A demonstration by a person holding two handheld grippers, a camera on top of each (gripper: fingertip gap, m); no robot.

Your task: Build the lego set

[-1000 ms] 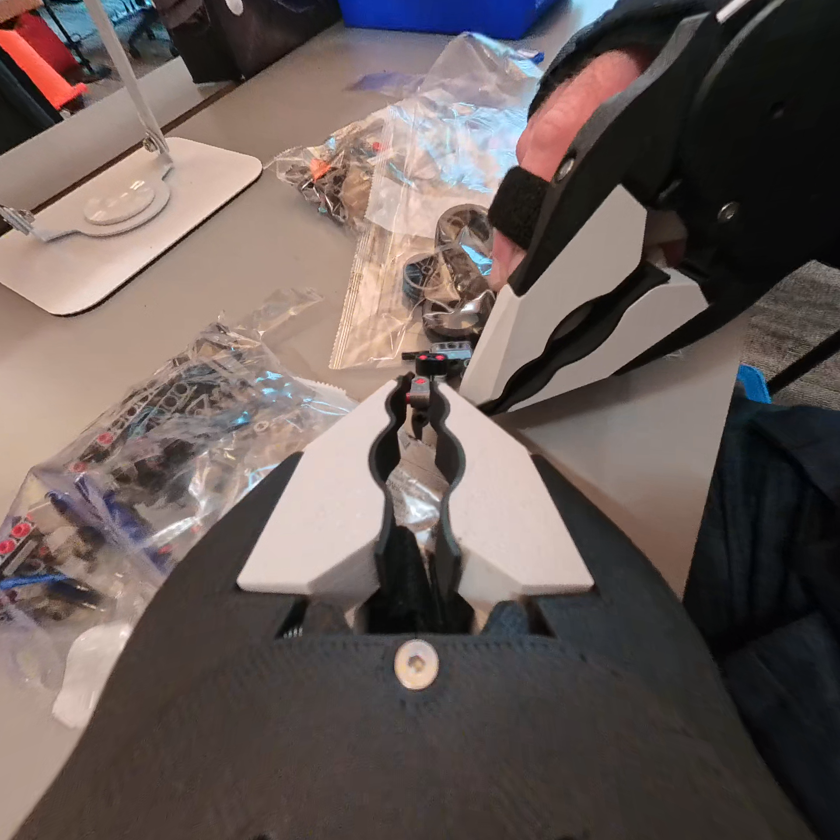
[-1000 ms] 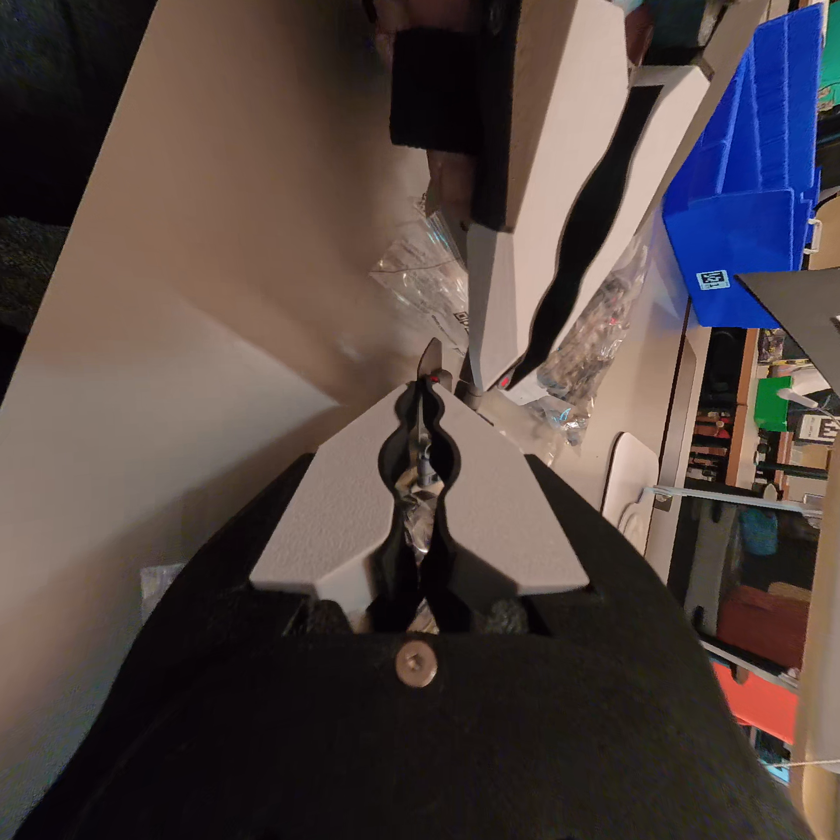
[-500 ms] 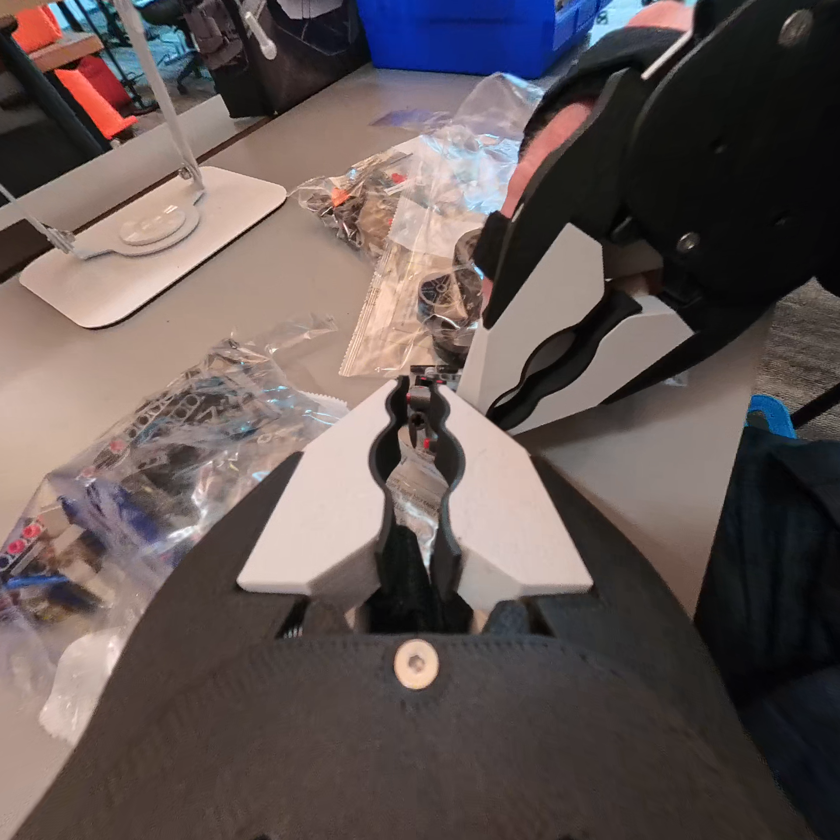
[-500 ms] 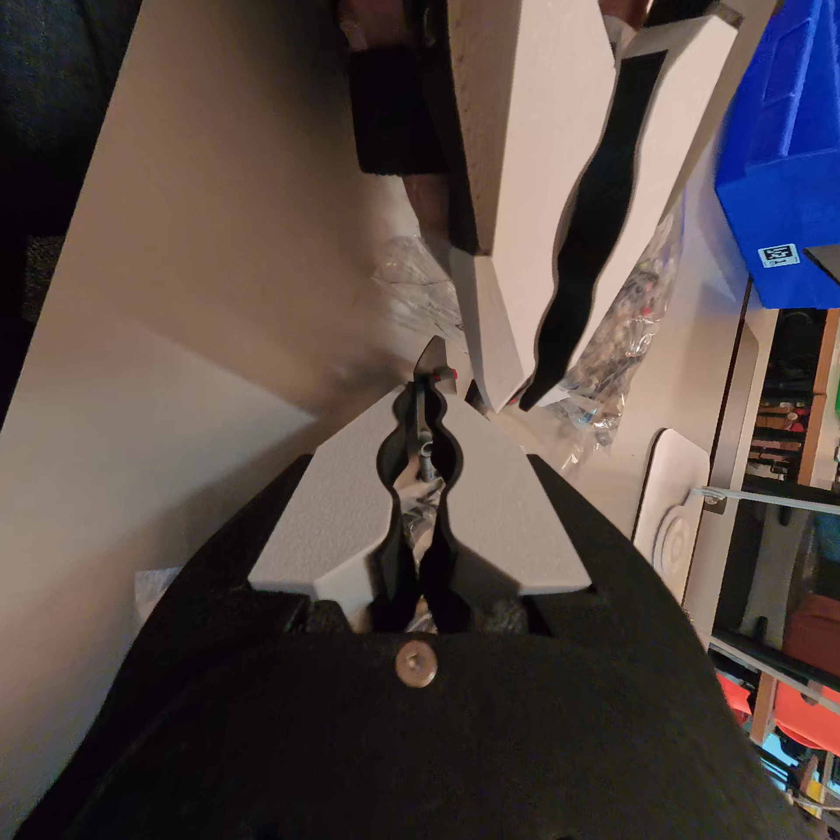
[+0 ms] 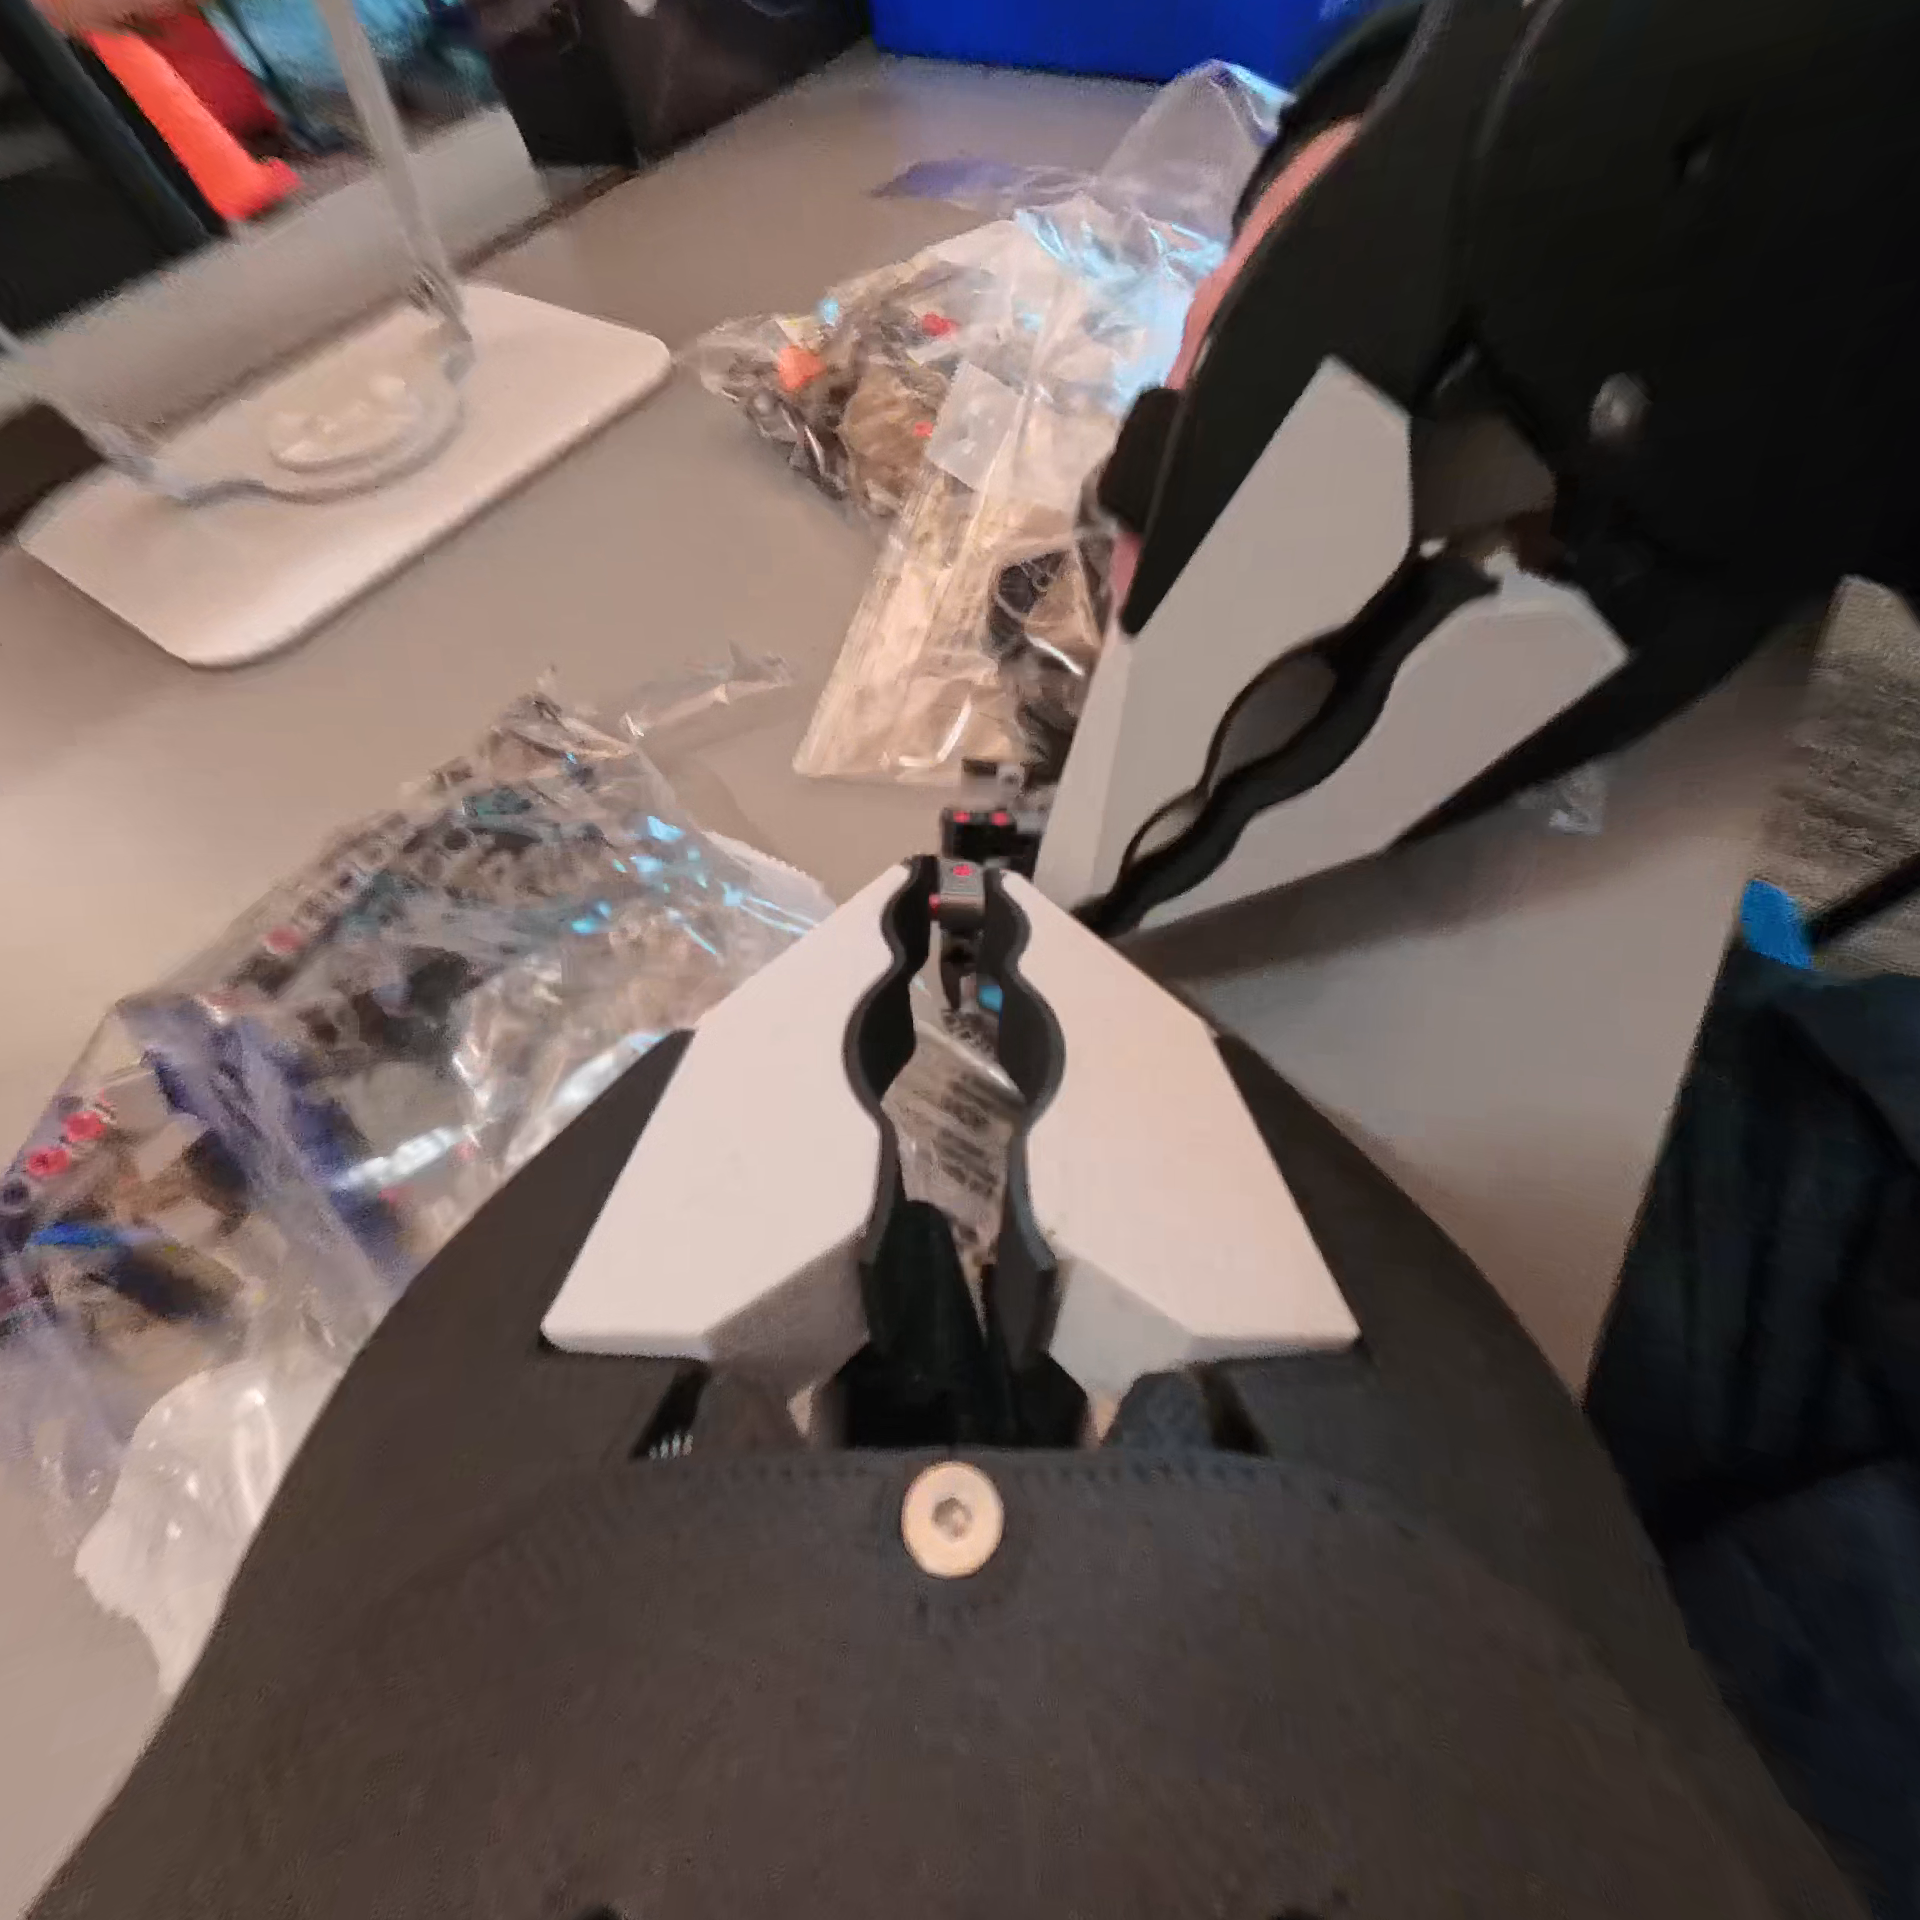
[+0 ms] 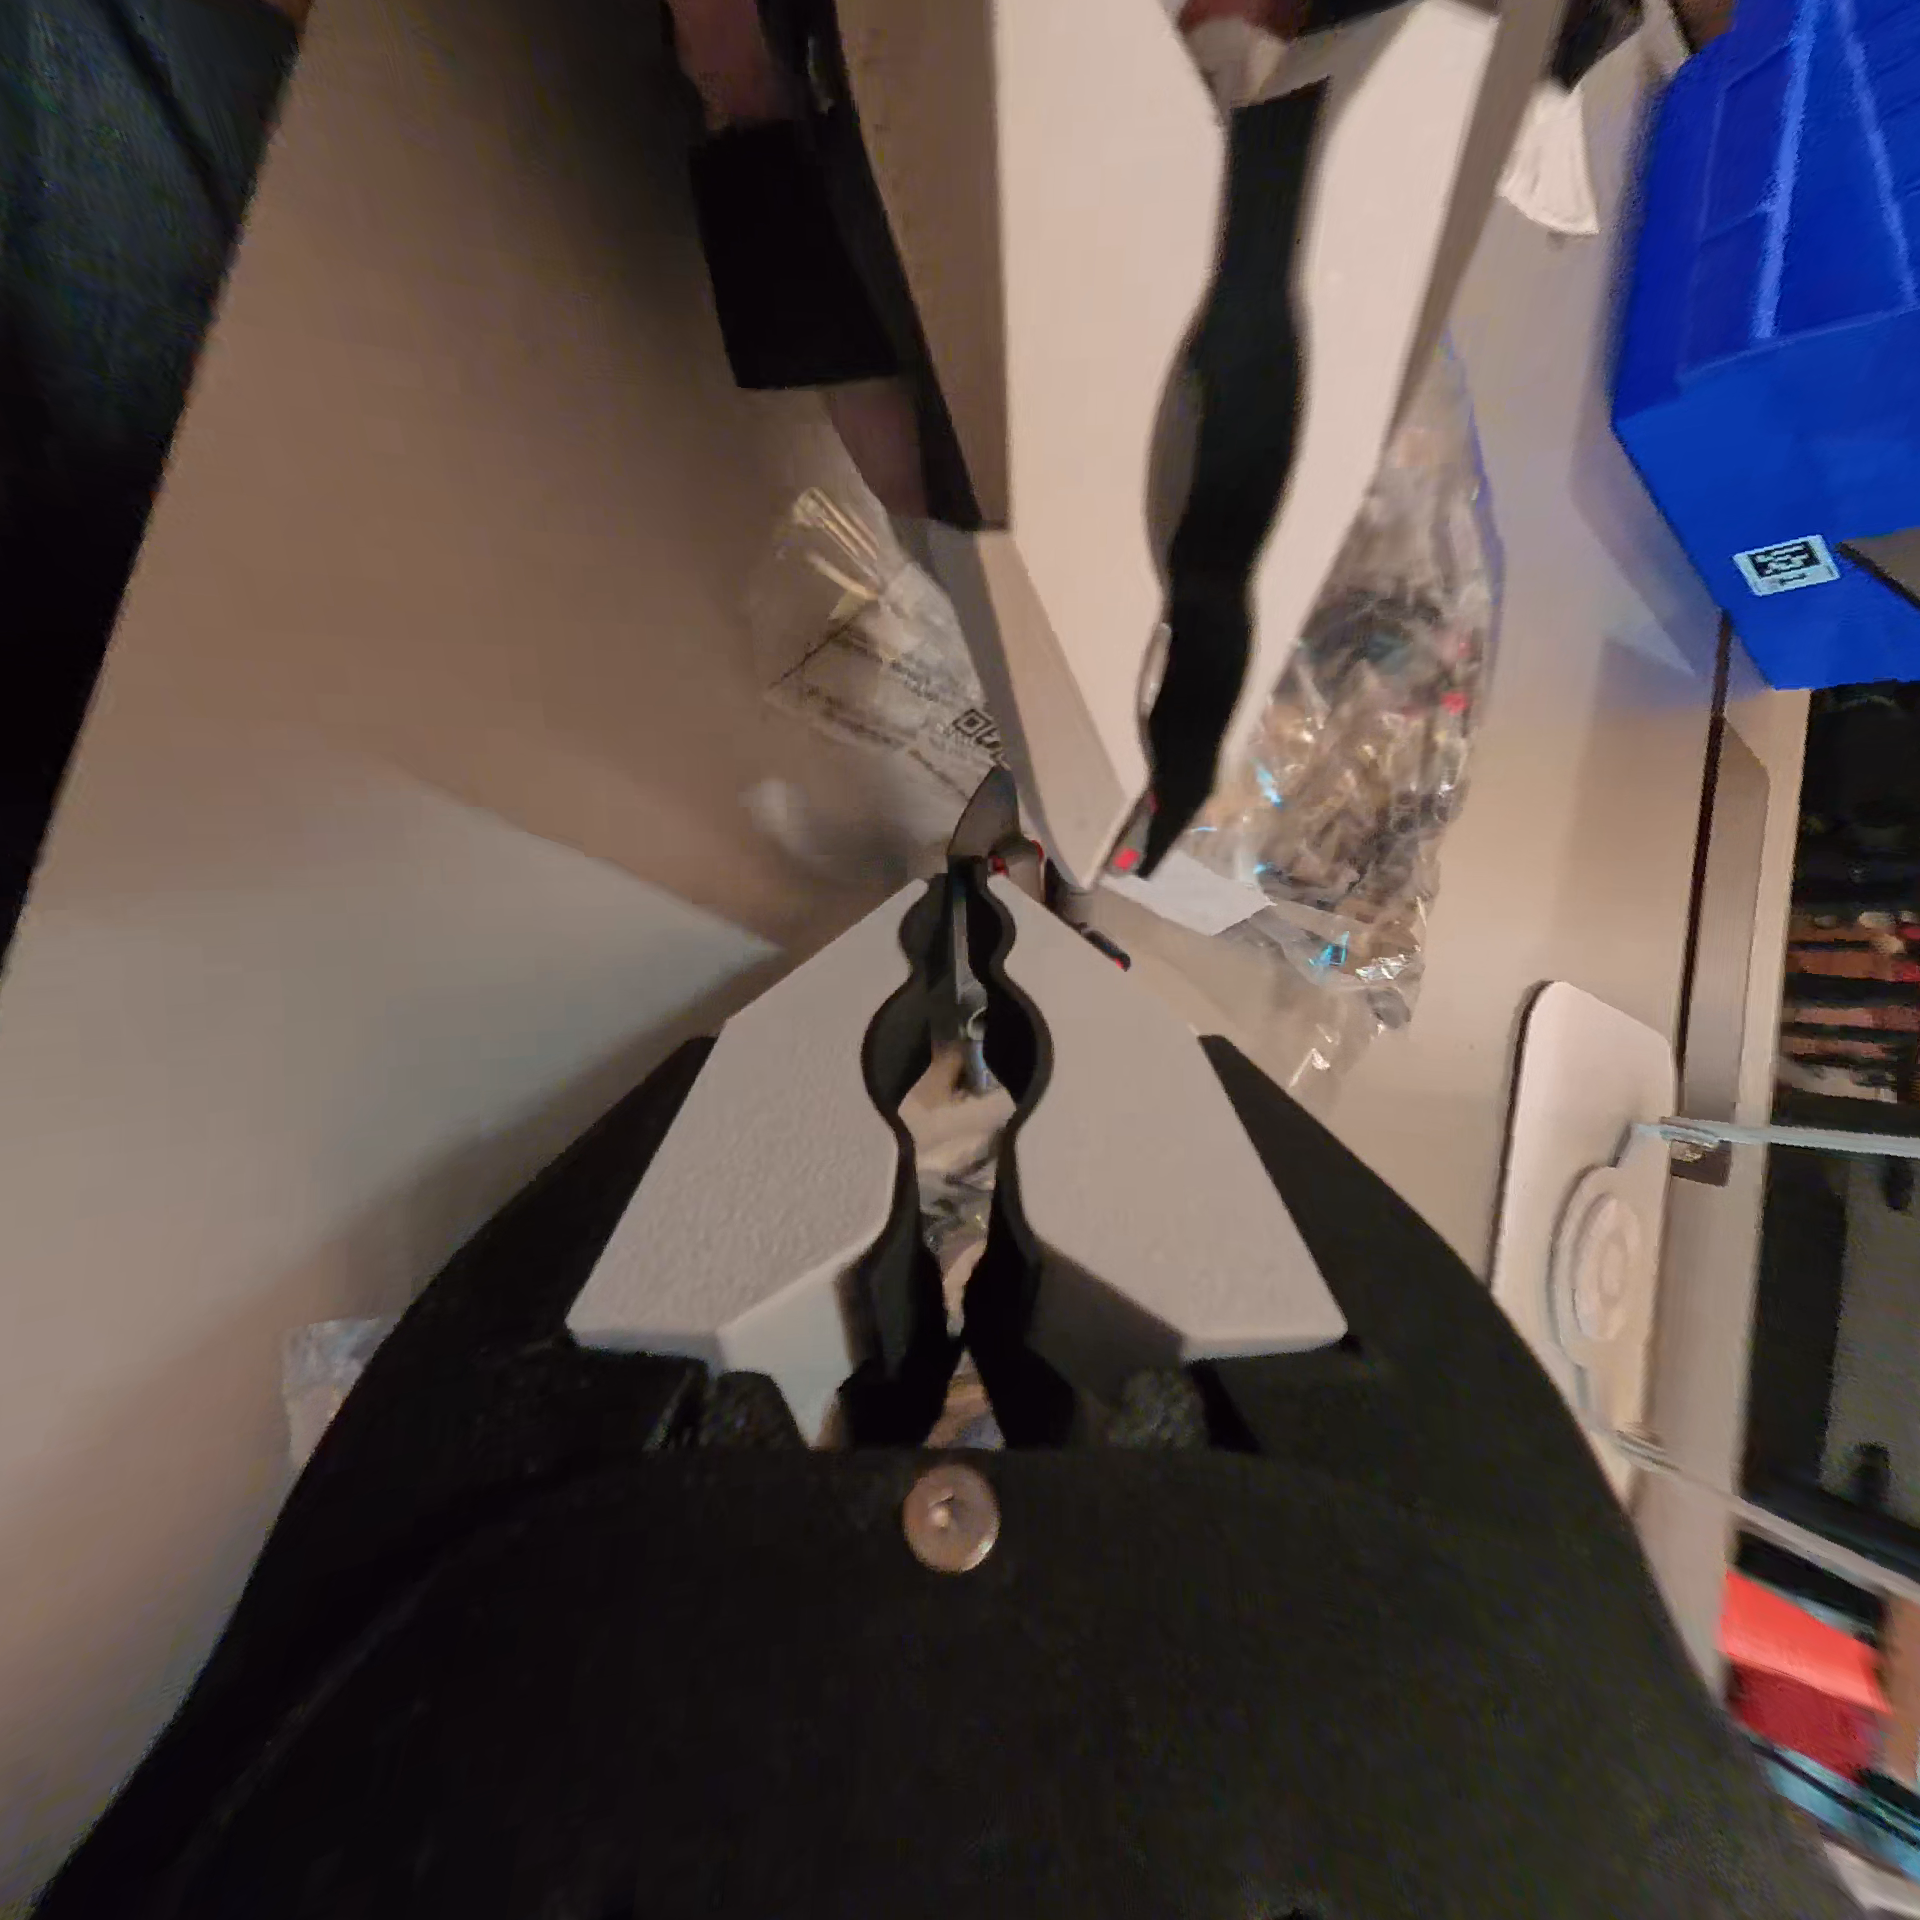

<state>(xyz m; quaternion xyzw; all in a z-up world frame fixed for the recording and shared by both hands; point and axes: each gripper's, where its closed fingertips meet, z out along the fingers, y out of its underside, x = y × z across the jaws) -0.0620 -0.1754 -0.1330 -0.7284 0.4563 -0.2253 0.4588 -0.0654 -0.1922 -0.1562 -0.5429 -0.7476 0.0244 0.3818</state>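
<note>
Both claws pinch small dark lego pieces at their tips: the left gripper (image 5: 961, 894) holds a red-pinned piece (image 5: 958, 902) just short of the right gripper's (image 6: 971, 883) piece (image 6: 987, 826), tips almost meeting.

Grey surface (image 5: 644, 582) w/ clear plastic bags of small parts: one big bag (image 5: 343, 997) near left, two more (image 5: 935, 343) (image 5: 966, 644) farther back, overlapping. White flat stand base (image 5: 343, 488) w/ clear upright post at far left. Blue bin (image 6: 1787, 343) at far edge.
</note>
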